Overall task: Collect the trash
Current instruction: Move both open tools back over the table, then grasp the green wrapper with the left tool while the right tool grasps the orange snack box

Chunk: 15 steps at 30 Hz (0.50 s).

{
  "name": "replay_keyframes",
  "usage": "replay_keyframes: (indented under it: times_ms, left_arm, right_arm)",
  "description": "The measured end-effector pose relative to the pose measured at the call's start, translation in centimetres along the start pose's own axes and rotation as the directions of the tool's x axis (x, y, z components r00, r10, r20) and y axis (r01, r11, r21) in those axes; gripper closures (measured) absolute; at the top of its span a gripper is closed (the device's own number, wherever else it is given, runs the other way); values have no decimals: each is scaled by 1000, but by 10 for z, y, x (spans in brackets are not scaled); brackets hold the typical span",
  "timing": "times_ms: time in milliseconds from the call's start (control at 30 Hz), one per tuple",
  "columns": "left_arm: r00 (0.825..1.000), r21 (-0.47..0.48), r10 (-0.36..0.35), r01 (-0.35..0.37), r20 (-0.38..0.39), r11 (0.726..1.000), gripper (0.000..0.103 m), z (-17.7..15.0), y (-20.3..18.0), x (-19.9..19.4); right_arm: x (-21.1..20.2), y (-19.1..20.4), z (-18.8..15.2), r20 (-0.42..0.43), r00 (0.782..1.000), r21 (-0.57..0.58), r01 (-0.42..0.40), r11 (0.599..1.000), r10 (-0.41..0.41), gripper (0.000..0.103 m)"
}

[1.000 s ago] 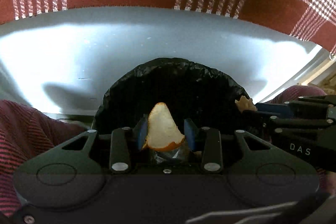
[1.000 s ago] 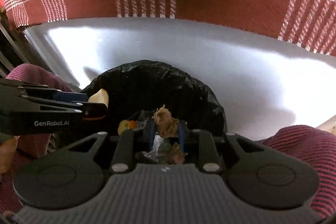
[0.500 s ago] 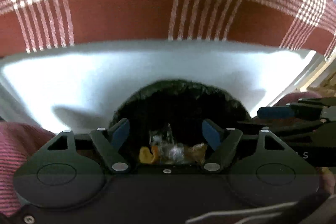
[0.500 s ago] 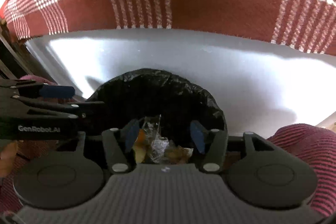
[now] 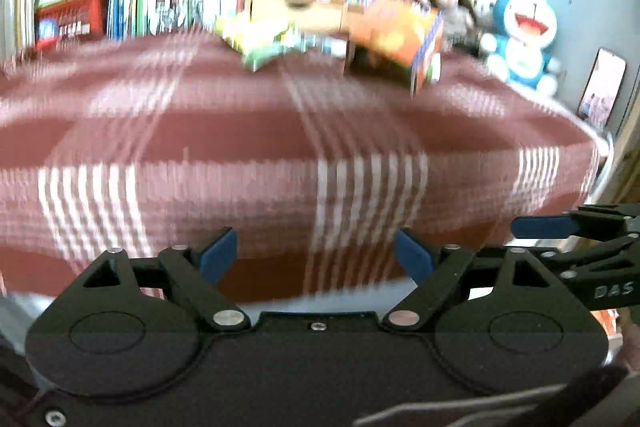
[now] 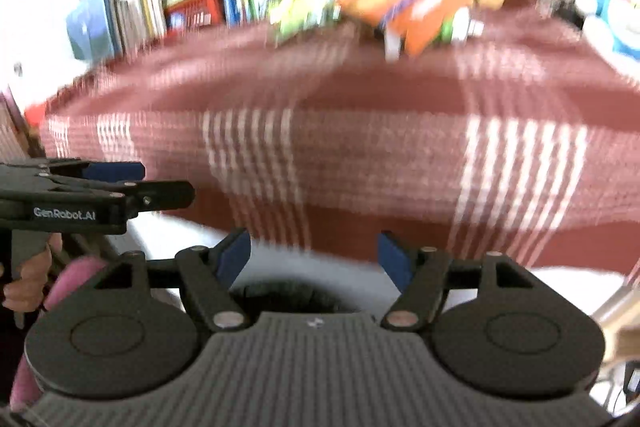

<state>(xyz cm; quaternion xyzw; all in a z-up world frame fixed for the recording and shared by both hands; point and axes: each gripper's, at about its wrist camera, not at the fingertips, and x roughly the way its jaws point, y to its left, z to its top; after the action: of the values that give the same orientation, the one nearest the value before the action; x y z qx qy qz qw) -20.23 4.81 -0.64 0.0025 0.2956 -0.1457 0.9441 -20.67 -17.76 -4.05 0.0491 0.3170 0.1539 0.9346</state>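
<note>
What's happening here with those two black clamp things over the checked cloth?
A person is clearing trash with two hand-held tools. The left gripper and right gripper are both empty, jaws opening. Ahead, on the red-and-white checked tablecloth, an orange snack box and green wrappers are not yet picked up. The black-lined bin sits just below.

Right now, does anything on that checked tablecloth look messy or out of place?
Yes: an orange carton lies tilted at the far edge of the tablecloth, beside a crumpled green wrapper. Blur hides finer detail.
</note>
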Motion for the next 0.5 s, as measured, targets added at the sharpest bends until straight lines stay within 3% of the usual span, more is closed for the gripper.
replay_keyframes:
  times_ms: [200,367,500]
  left_arm:
    - [997,-12,19,-18,78,1000,16,50,8,11]
    - [995,-57,31,-26,89,998,15,90,26,42]
    - [997,-83,44,-38,66,996,14,120,41,83]
  right_arm:
    - [-13,-11,41,120,992,-16,32,999,-30,17]
    - [-6,-24,73,180,982,20,60,998,-62,9]
    - [19,-32,99,178,981,51,70,996,-78,0]
